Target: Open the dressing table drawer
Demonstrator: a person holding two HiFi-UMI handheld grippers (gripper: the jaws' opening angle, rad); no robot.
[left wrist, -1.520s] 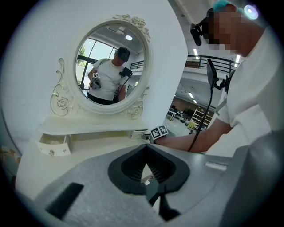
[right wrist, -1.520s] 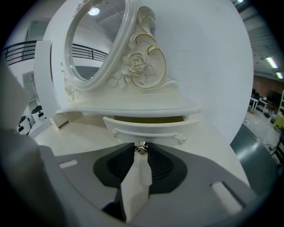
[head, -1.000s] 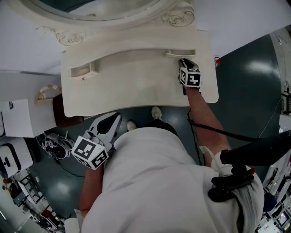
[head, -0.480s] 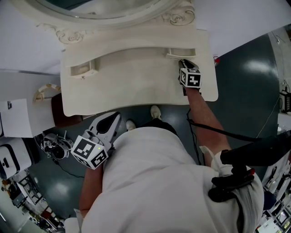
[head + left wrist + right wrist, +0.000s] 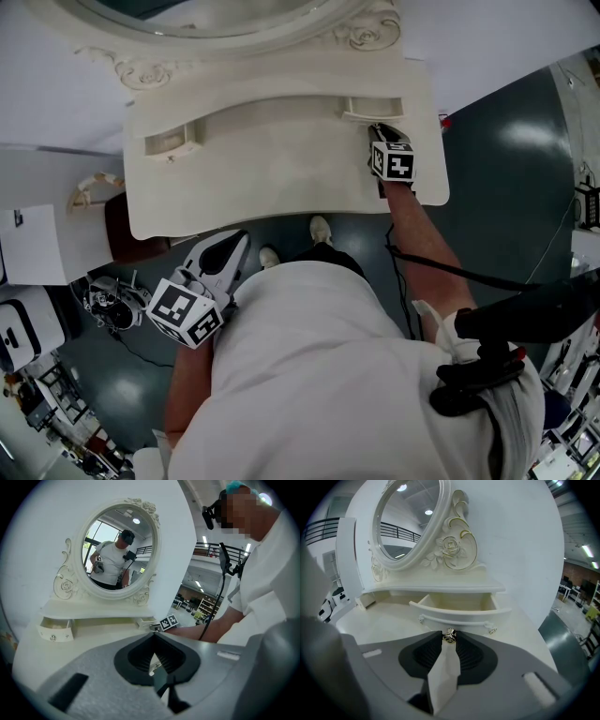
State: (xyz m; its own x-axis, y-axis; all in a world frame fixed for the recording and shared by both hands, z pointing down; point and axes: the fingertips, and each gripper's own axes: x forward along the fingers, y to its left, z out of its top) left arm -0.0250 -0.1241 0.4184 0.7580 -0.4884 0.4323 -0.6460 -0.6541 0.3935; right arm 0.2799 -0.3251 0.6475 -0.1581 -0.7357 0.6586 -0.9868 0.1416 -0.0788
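The cream dressing table (image 5: pixel 272 178) carries two small drawers under its oval mirror (image 5: pixel 405 517). The right drawer (image 5: pixel 459 606) stands pulled out, its inside showing bare. My right gripper (image 5: pixel 449 637) is shut on that drawer's small metal knob (image 5: pixel 449 635); in the head view the right gripper (image 5: pixel 378 127) is at the drawer front (image 5: pixel 372 108). The left drawer (image 5: pixel 169 145) looks pushed in. My left gripper (image 5: pixel 234 246) hangs off the table's front edge by the person's waist, jaws together on nothing, and the left gripper (image 5: pixel 152 638) points toward the table.
A brown stool (image 5: pixel 127 225) stands left of the table. Shoes (image 5: pixel 322 231) show on the dark floor under the table edge. Equipment and cables (image 5: pixel 108 305) crowd the lower left. A black cable (image 5: pixel 441 267) runs along the right arm.
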